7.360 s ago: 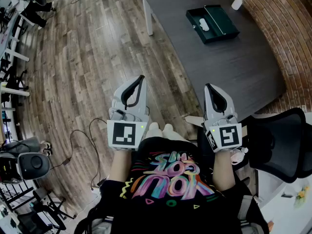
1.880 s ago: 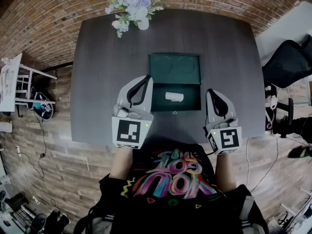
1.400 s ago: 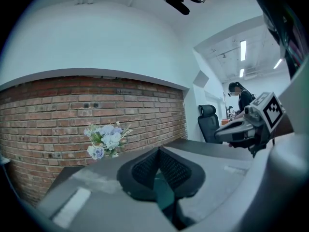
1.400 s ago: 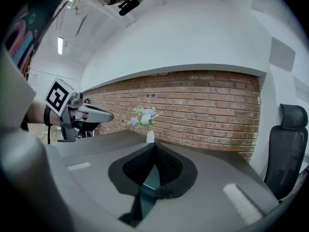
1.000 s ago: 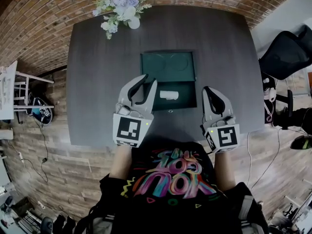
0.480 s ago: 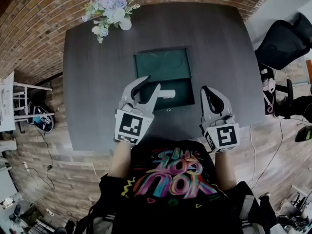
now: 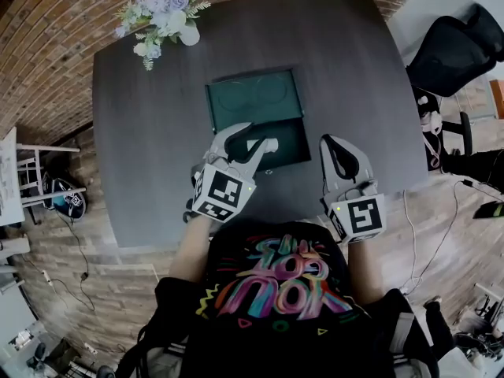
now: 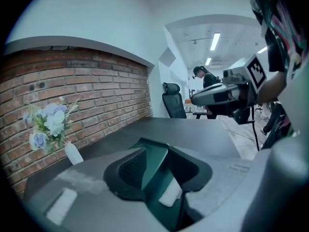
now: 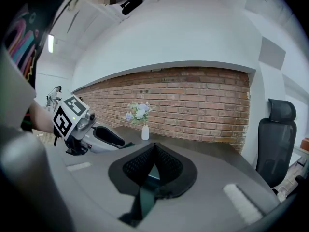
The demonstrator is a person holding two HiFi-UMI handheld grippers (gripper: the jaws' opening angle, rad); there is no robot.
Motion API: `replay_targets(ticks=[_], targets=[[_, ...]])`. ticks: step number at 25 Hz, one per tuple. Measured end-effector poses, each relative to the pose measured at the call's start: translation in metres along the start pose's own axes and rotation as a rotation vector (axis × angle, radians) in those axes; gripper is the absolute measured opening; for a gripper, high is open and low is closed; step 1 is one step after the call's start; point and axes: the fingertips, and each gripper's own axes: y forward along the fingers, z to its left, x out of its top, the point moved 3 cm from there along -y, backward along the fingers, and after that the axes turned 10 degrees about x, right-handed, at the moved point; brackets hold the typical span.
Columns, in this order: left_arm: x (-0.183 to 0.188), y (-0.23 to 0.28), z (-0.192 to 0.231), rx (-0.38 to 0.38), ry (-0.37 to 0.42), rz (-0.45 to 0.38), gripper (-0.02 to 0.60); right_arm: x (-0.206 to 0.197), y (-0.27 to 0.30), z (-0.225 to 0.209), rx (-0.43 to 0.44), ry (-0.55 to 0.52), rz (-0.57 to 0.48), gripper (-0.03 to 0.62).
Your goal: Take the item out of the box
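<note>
well, the item is a small white oblong with rounded ends, lying flat in the lower half of the open green box, whose lid is folded back flat on the dark bench. the left claw points down into that lower half; its 2 jaws have just been opening and now stand spread, with the item showing in the gap ahead of them and no pad pressing on it. the right claw hangs just beside the box's right edge with its jaws pressed together on nothing. by its size the item looks light, so weight should be no trouble. its surface reads smooth and pale, so it may slip if pinched by the rounded ends. whether it is stiff or soft cannot be told from here, so a gentle squeeze seems wise. the best hold is probably across its short width near the middle, 1 jaw on each long side, low enough to get under its curve, while keeping clear of the box wall close by. a vase of flowers stands well apart at the bench's far corner.
</note>
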Motion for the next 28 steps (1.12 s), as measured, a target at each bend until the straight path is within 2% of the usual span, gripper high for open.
replay_targets(ticks=[7,15,22,28], targets=[[-0.026,0.021,-0.022,-0.110,0.177,0.080,0.140,-0.004,0.002,0.003,-0.012,0.005,0.001,0.000],[-0.060,0.040,-0.040,-0.213,0.312,0.183,0.150,-0.011,0.000,0.005,-0.037,0.025,0.029,0.001],[-0.080,0.056,-0.052,-0.292,0.385,0.288,0.152,-0.017,-0.006,0.003,-0.068,0.038,0.032,0.001],[-0.096,0.065,-0.062,-0.327,0.421,0.378,0.166,-0.022,-0.011,0.000,-0.089,0.054,0.039,0.001]])
